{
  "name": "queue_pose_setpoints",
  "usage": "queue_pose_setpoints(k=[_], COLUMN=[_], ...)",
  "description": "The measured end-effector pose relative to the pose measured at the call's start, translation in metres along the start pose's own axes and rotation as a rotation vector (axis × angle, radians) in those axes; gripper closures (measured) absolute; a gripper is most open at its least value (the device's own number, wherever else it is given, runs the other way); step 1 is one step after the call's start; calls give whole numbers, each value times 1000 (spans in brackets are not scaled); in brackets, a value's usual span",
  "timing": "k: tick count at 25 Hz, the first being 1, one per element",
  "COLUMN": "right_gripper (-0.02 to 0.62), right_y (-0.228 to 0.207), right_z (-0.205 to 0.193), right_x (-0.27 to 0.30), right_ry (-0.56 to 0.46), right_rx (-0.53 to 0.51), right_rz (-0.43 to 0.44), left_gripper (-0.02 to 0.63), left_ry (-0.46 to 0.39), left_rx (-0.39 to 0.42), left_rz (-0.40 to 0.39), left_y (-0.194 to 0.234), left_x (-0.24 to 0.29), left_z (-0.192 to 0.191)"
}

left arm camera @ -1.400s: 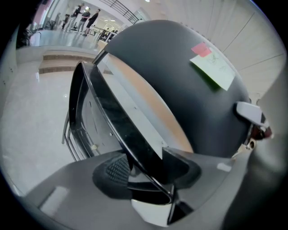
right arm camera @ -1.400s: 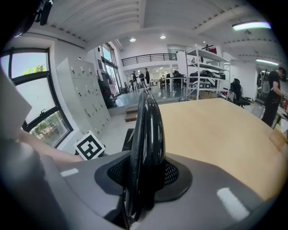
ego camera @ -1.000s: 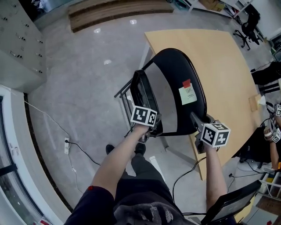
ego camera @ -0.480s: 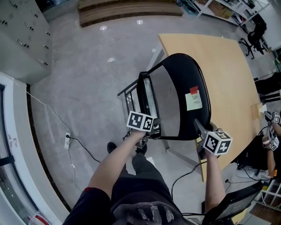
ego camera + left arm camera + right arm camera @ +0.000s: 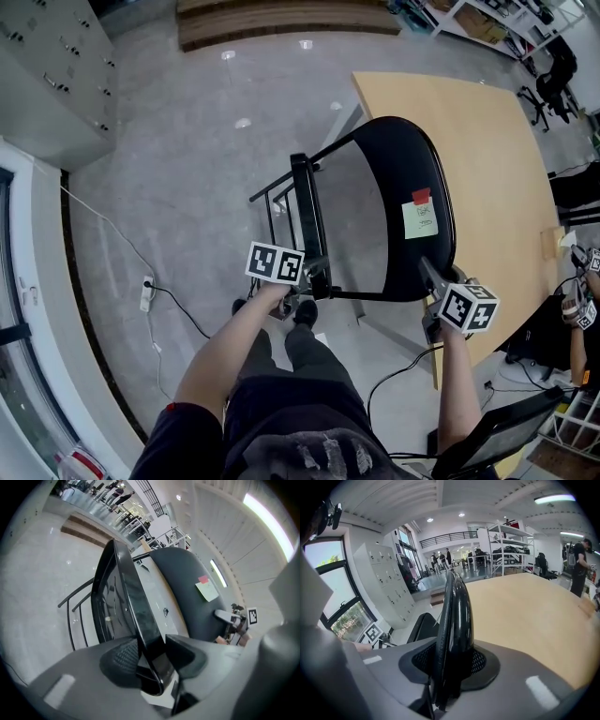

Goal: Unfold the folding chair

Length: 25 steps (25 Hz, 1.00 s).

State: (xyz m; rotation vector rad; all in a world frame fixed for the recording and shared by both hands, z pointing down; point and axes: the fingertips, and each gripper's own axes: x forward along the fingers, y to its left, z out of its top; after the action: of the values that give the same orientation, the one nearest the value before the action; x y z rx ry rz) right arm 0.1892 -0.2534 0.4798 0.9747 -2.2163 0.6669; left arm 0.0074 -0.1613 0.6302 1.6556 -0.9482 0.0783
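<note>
- Head view: the chair (image 5: 398, 141) stands part-open on the floor, against the near corner of the table (image 5: 497, 131).
- Its seat (image 5: 309, 211) is a thin slab on edge, with its long axis running from 12 to 6 o'clock. The backrest (image 5: 436, 258) lies at 3 o'clock of it, with a gap of floor between them.
- The left gripper (image 5: 314, 281) is at the seat's 6 o'clock end. The right gripper (image 5: 431, 275) is at the backrest's 6 o'clock rim.
- Left gripper view: the seat (image 5: 126, 602) rises from between the jaws toward 11 o'clock. The jaws stand about halfway apart and have just been closing. Their pads sit against the seat's rim, so the left gripper (image 5: 154, 660) has hold of it. The backrest (image 5: 187, 578) is off at 2 o'clock.
- Right gripper view: the right gripper (image 5: 450, 667) has its jaws drawn narrow and clamped on the backrest (image 5: 454, 616), which stands up toward 12 o'clock. The table (image 5: 525, 616) is at 3 o'clock and the seat (image 5: 423, 625) at 9.
- Likely next move: the left hand swings the seat toward 9 o'clock, away from the backrest, while the right hand steadies the backrest.
</note>
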Motion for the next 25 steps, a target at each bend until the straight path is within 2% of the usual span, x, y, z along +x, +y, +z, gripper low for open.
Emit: queue_pose_setpoints(k=[6,25], right_gripper=[479,477], right_y=[15,25], right_z=[-3,-21], right_x=[9,21], right_ry=[16,40], right_rx=[5,61], right_rz=[14,43], left_gripper=[448,437], left_ry=[-16,-79], left_rx=[-47,-192], left_rz=[-24,-18], left_y=[23,93], left_x=[-26,-89], left_z=[-7,-38])
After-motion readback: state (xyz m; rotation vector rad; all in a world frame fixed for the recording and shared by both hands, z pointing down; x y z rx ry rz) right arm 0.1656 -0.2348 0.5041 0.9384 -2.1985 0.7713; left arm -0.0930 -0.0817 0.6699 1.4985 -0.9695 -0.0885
